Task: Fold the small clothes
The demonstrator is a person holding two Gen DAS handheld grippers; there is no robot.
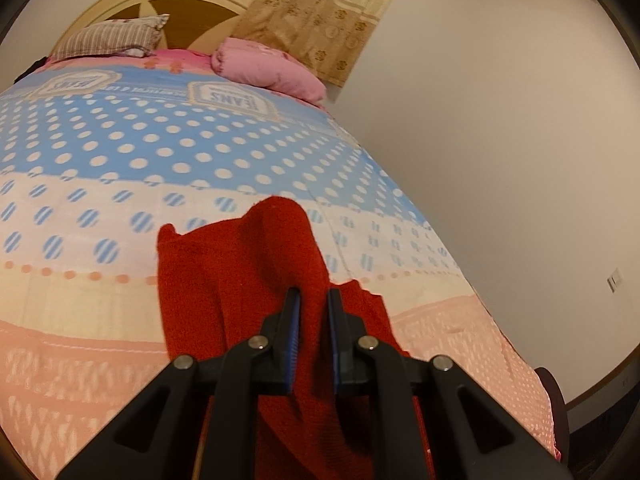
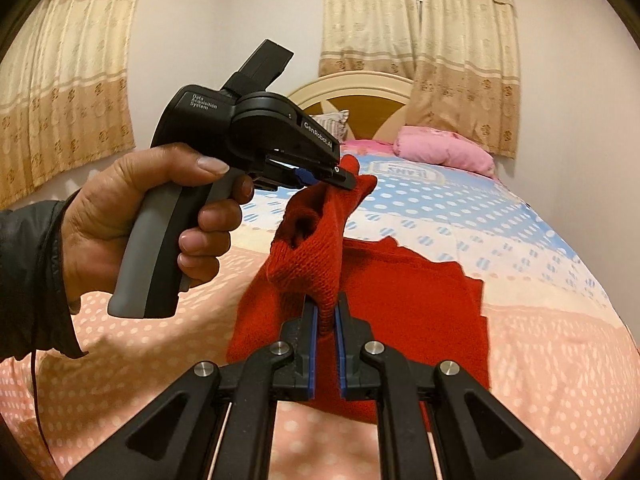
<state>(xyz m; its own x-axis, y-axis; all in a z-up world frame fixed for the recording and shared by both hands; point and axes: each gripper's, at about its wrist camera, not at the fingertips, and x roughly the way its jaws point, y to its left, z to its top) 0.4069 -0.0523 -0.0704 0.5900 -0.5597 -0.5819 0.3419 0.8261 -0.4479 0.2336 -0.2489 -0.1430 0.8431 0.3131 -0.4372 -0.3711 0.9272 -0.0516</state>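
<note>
A small red knitted garment lies partly on the bed, its near edge lifted. My left gripper is shut on one part of that edge; cloth hangs down between its blue pads. In the right wrist view the left gripper, held in a hand, pinches the garment's upper corner. My right gripper is shut on another raised fold of the red garment, below the left one. The rest of the garment lies flat on the bedspread.
The bed has a blue, white and peach dotted bedspread. A pink pillow and a striped pillow lie by the cream headboard. Curtains hang behind. A white wall runs along the bed's right side.
</note>
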